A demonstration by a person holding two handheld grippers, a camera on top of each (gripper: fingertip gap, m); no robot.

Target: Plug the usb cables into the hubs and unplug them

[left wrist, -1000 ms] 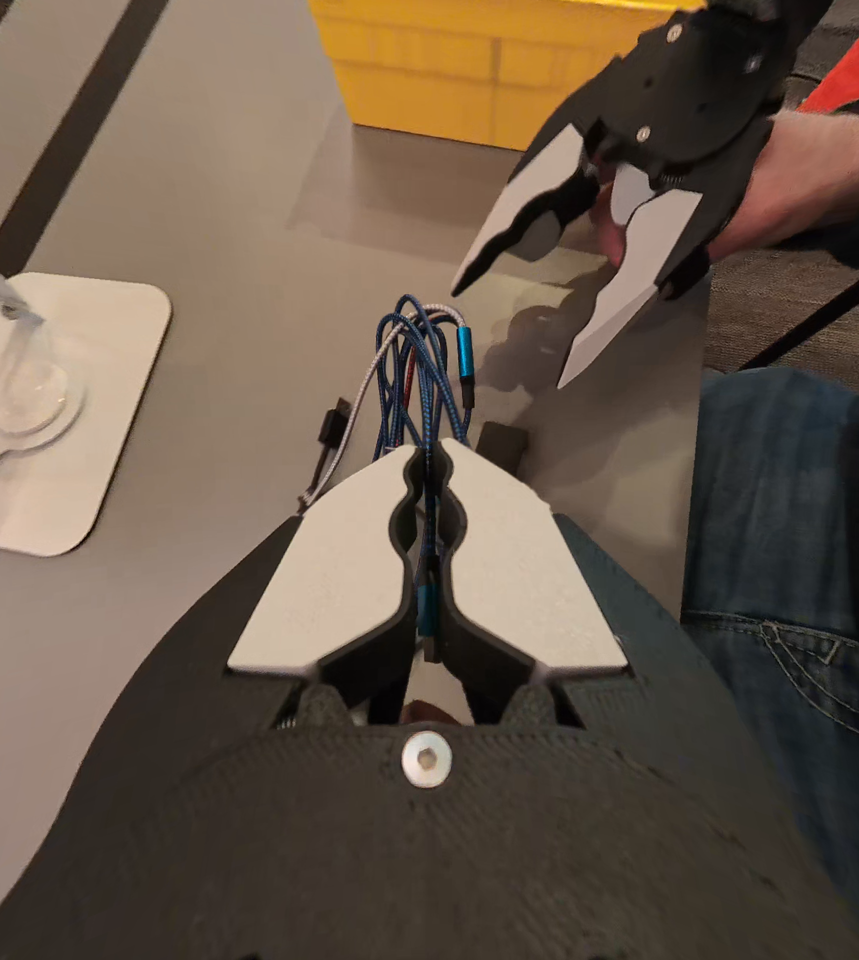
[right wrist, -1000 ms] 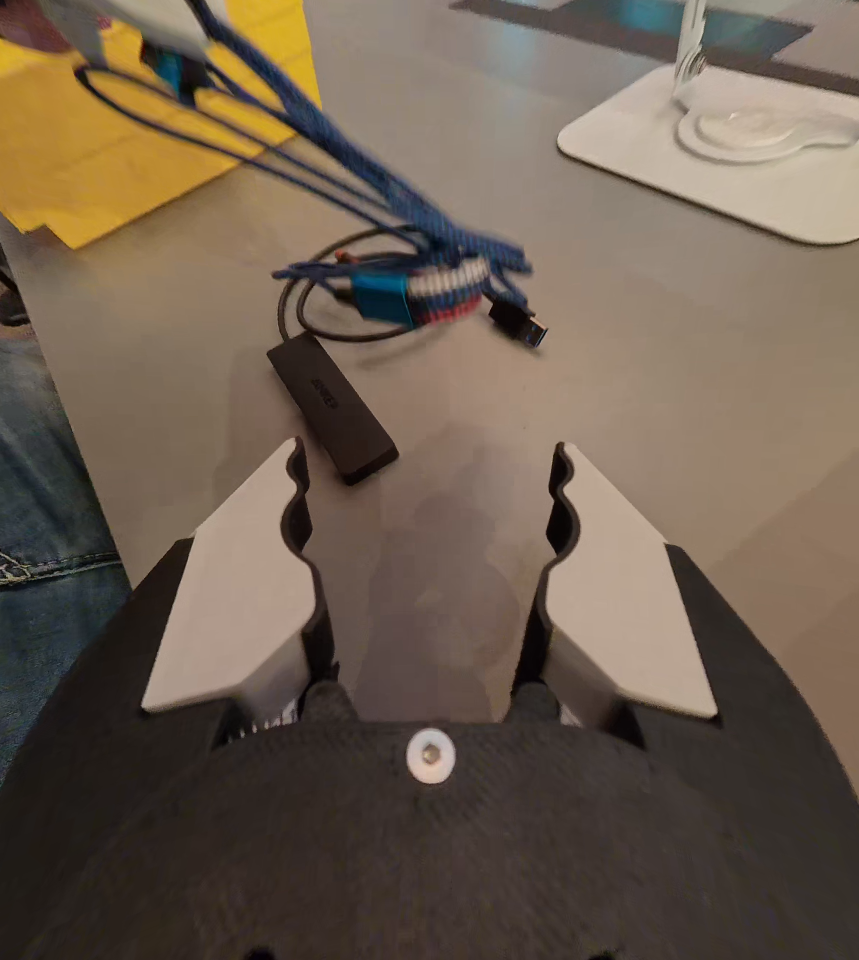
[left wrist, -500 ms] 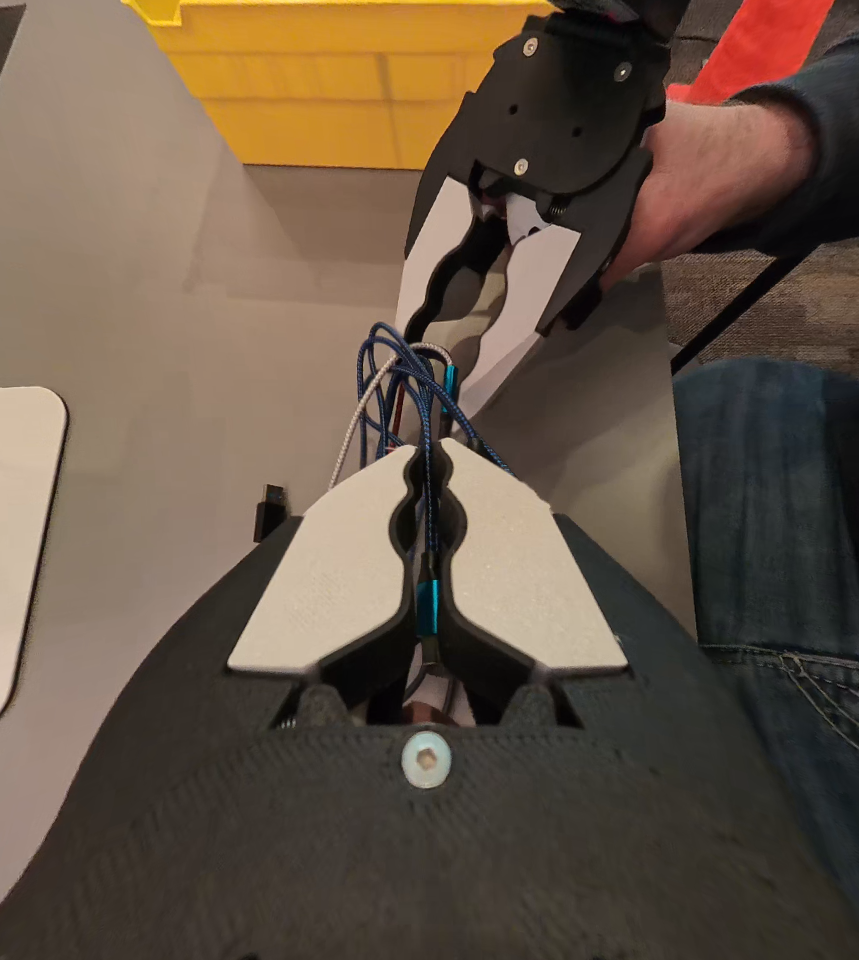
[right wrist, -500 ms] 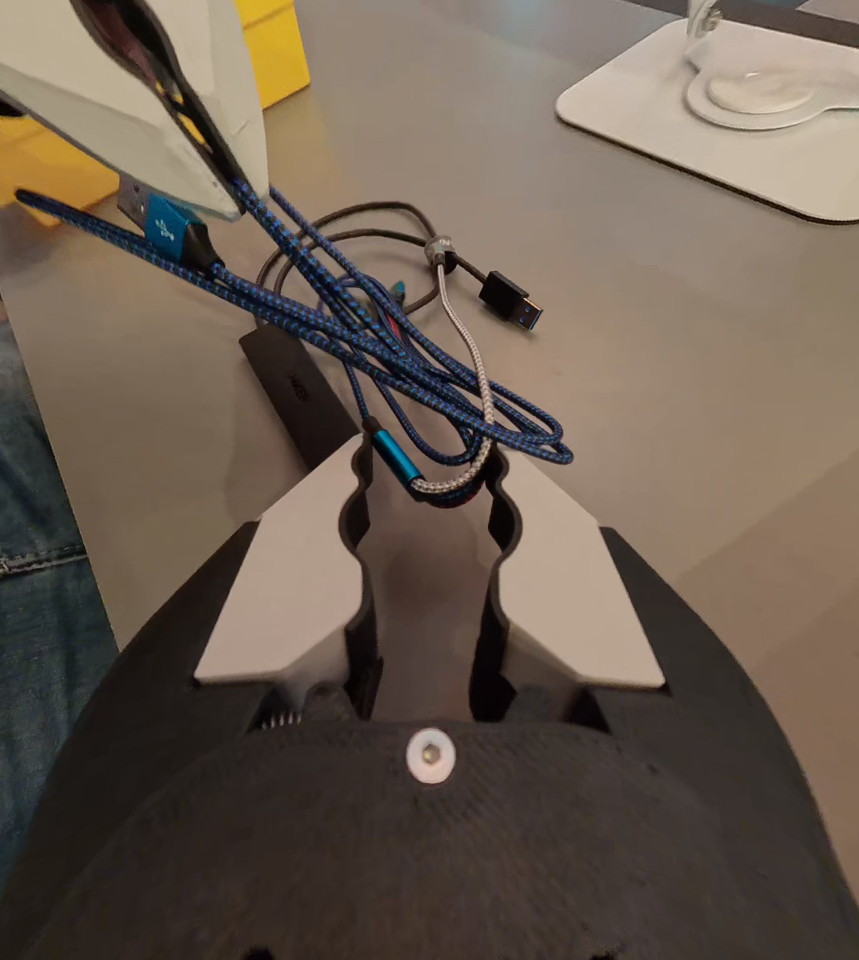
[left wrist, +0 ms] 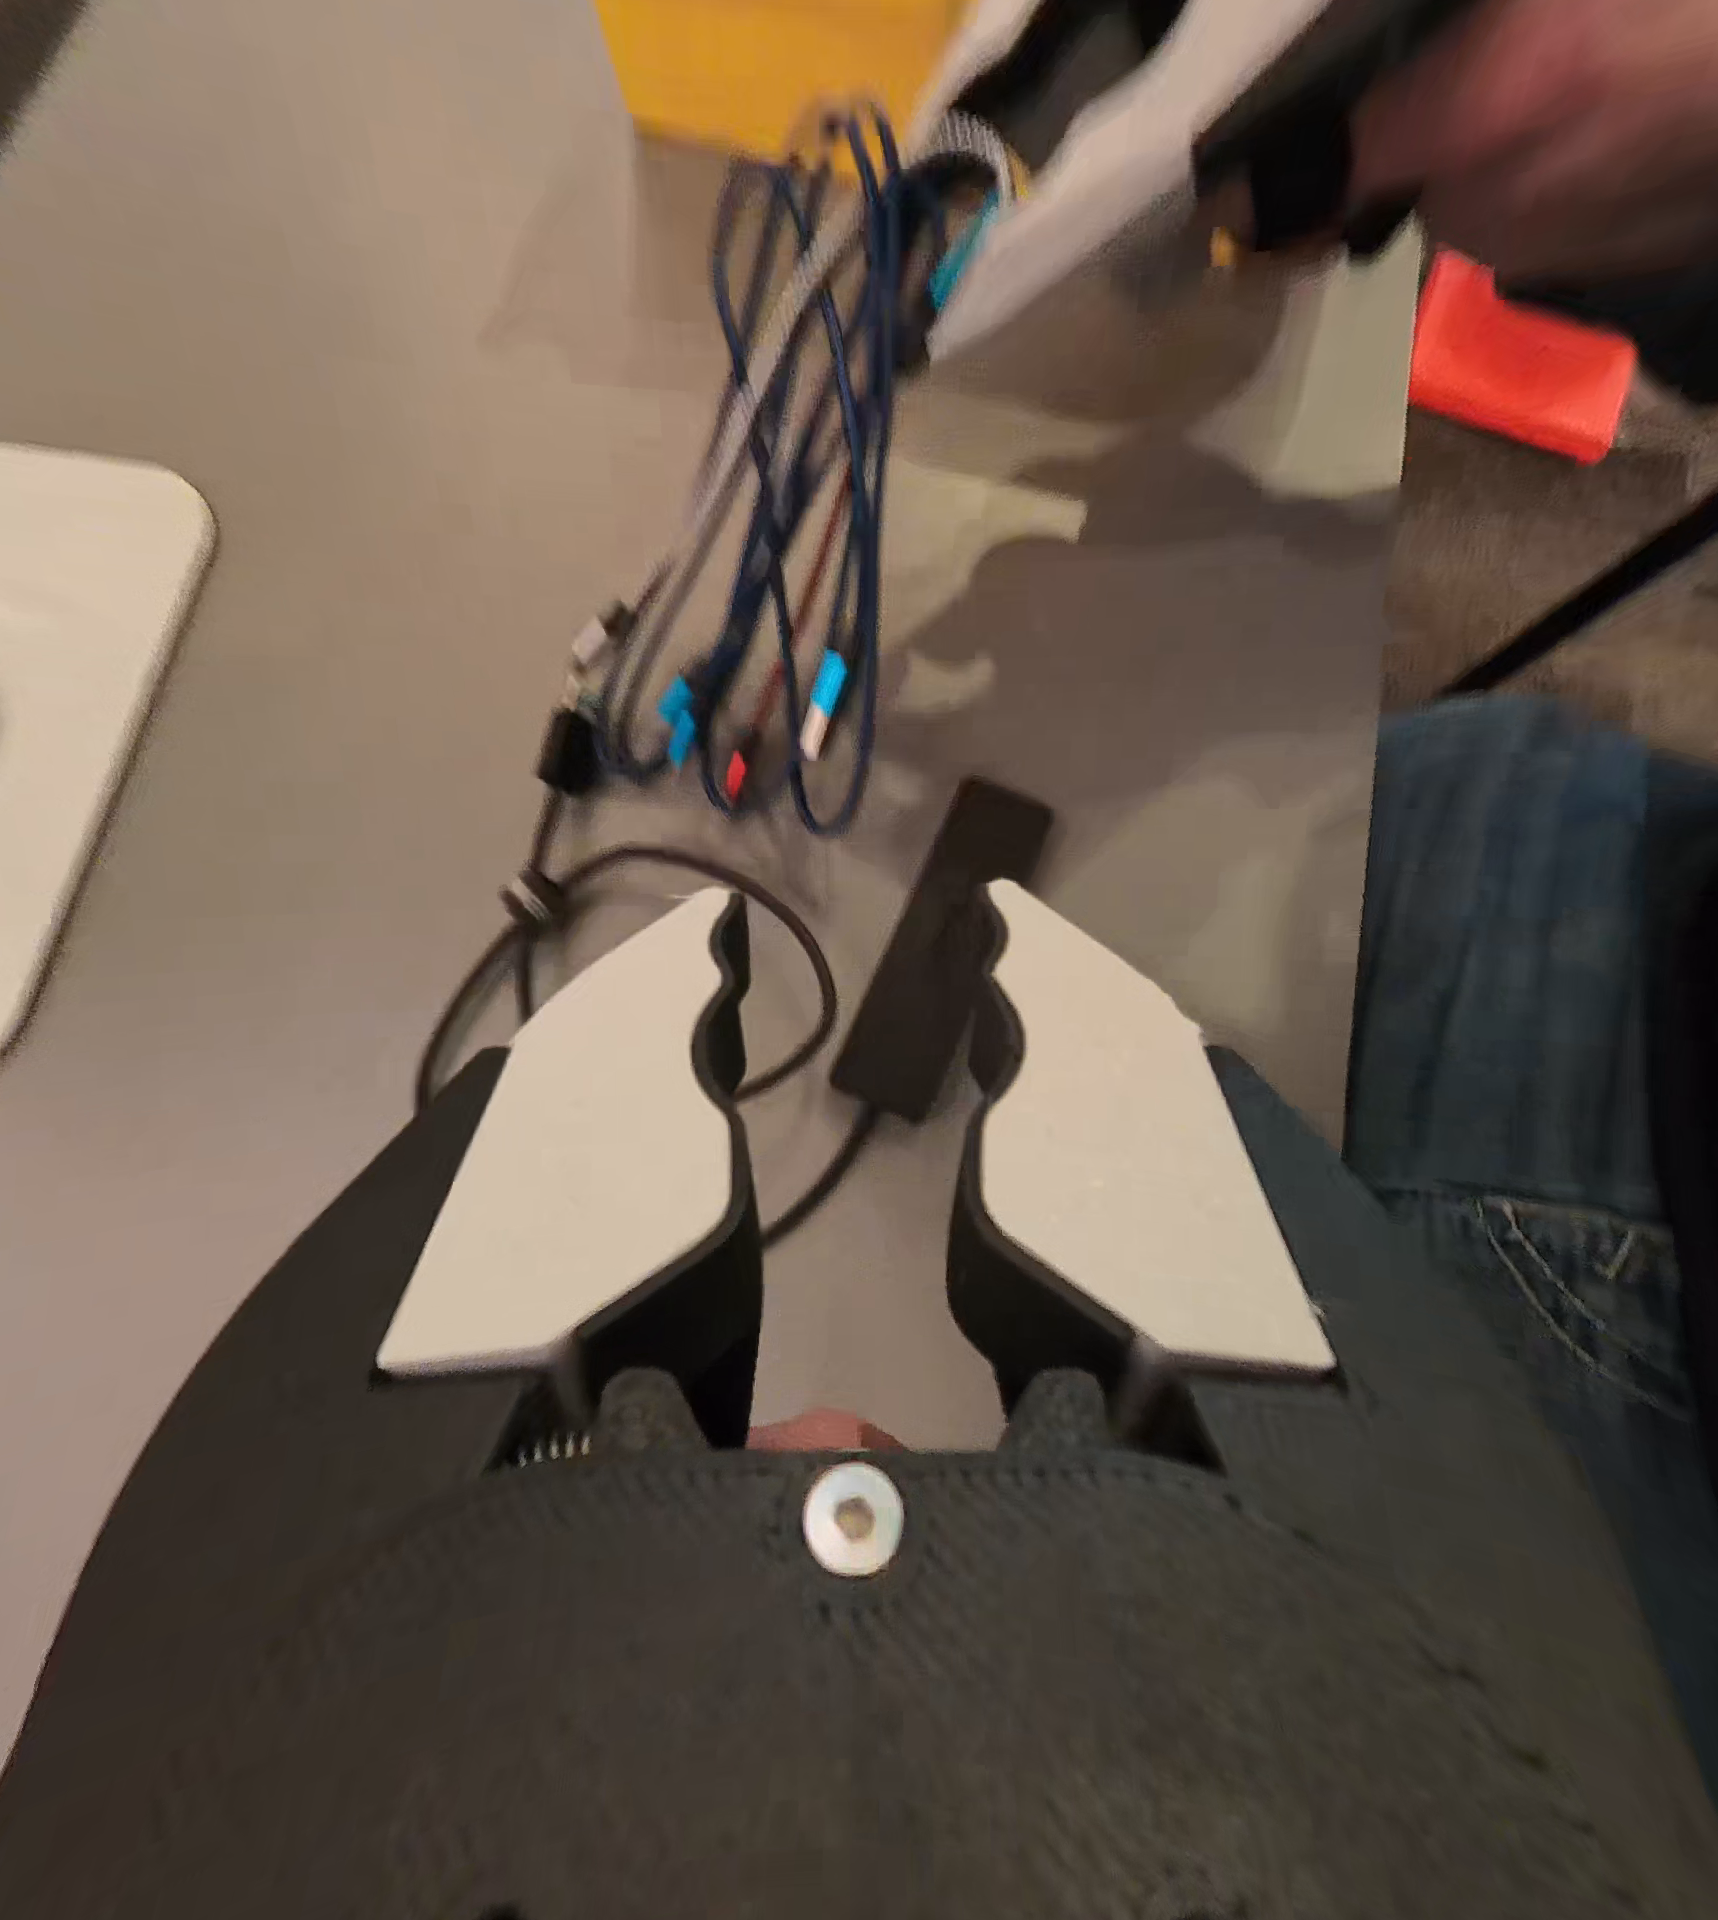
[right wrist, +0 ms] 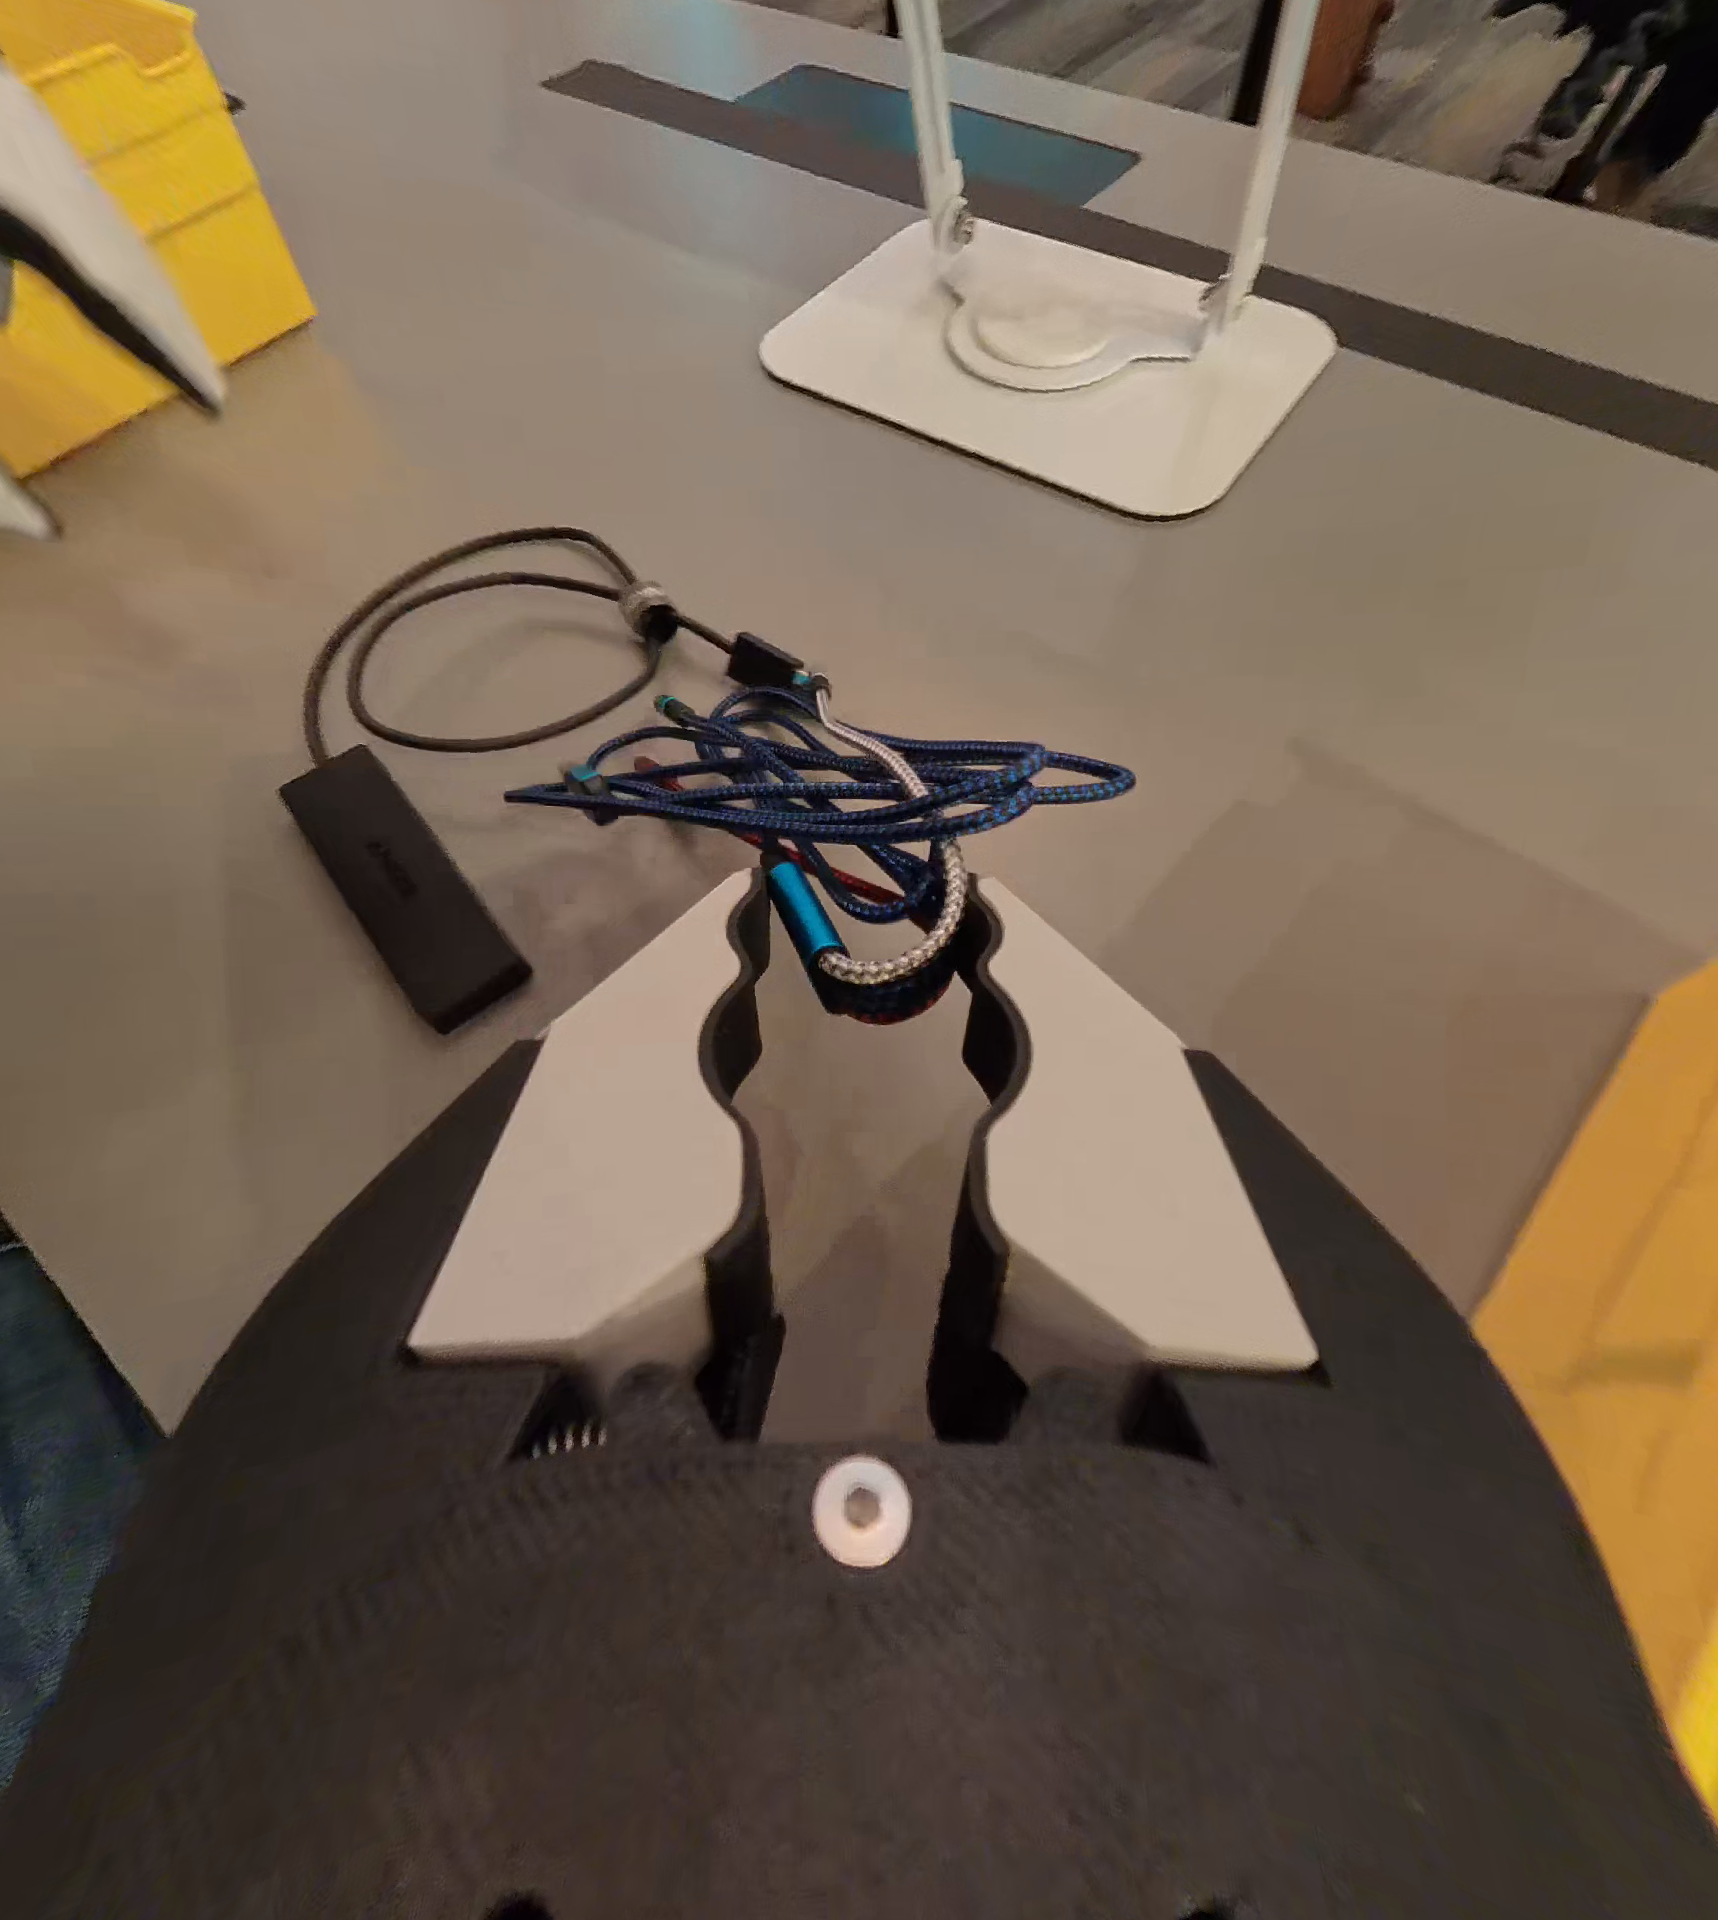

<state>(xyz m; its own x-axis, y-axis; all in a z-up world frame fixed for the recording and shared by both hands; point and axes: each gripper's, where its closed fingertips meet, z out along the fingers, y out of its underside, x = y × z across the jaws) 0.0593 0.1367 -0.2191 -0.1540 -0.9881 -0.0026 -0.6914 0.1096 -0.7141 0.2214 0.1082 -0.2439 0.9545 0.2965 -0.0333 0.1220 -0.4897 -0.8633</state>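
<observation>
A bundle of blue, white and red braided USB cables [right wrist: 834,800] is pinched at its looped end between my right gripper's [right wrist: 865,894] fingertips. In the left wrist view the bundle [left wrist: 803,468] hangs from the blurred right gripper [left wrist: 1063,187] above the table, with its blue and red plugs dangling. The black USB hub [left wrist: 938,966] lies on the grey table [left wrist: 315,416] just beyond my left gripper [left wrist: 860,904], which is open and empty. The hub [right wrist: 398,873] and its own black cable [right wrist: 481,644] lie left of the bundle. The left gripper [right wrist: 128,462] shows open at the upper left.
A white lamp base [right wrist: 1042,384] stands at the back of the table and also shows in the left wrist view [left wrist: 24,727]. Yellow bins stand at the left [right wrist: 159,208] and right [right wrist: 1665,1299]. A person's jeans-clad leg [left wrist: 1509,987] is by the table edge. Tip to tip, the grippers are about 15 centimetres apart. The hub [right wrist: 398,873] is about 10 centimetres from my left fingertips.
My left gripper opened, let go of the blue cable and drew back over the hub. My right gripper closed on the bundle's loop and lifted it away.
</observation>
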